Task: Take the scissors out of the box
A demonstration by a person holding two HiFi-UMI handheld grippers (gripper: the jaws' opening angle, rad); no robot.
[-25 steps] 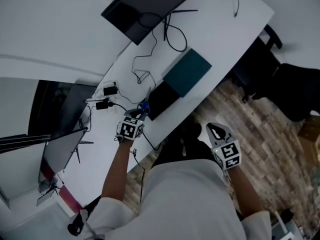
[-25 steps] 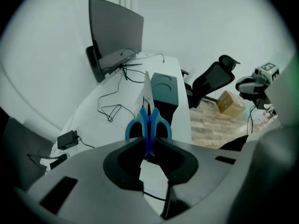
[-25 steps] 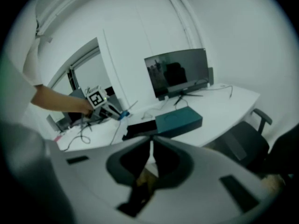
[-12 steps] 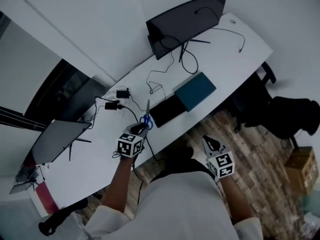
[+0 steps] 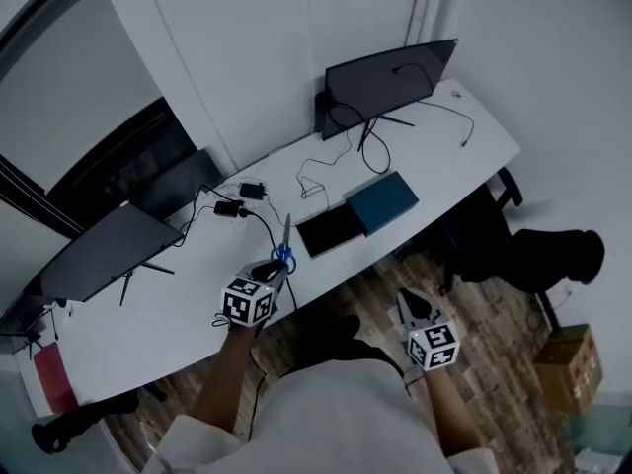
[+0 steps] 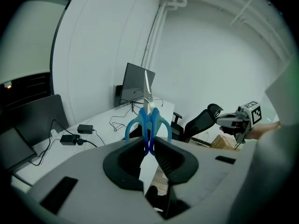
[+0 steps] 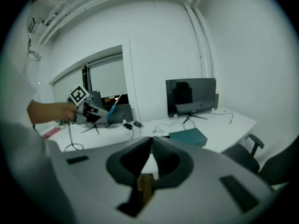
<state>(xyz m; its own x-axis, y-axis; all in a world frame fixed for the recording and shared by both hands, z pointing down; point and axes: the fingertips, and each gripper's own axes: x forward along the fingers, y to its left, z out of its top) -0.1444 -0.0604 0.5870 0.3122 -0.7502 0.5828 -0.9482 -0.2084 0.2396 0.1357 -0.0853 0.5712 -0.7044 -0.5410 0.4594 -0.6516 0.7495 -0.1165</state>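
The blue-handled scissors (image 5: 284, 250) (image 6: 148, 120) stand blades-up in my left gripper (image 5: 269, 273) (image 6: 148, 143), which is shut on their handles above the desk's near edge. They also show in the right gripper view as the scissors (image 7: 113, 108) held by the left gripper (image 7: 88, 110). The box lies beyond them on the white desk (image 5: 178, 309), as a black tray (image 5: 331, 230) with a teal lid (image 5: 383, 202) (image 7: 189, 136) beside it. My right gripper (image 5: 408, 307) (image 7: 151, 141) hangs off the desk over the floor, jaws together and holding nothing.
A monitor (image 5: 390, 82) (image 6: 135, 85) (image 7: 191, 94) stands at the desk's back with cables around it. Two power adapters (image 5: 232, 208) and a dark laptop (image 5: 99, 250) lie to the left. A black office chair (image 5: 538, 255) and a cardboard box (image 5: 565, 368) are on the wooden floor at the right.
Both grippers have risen. The left one has lifted the scissors away from the black tray and turned them blades-up. The head camera's view has swung so the desk looks farther off.
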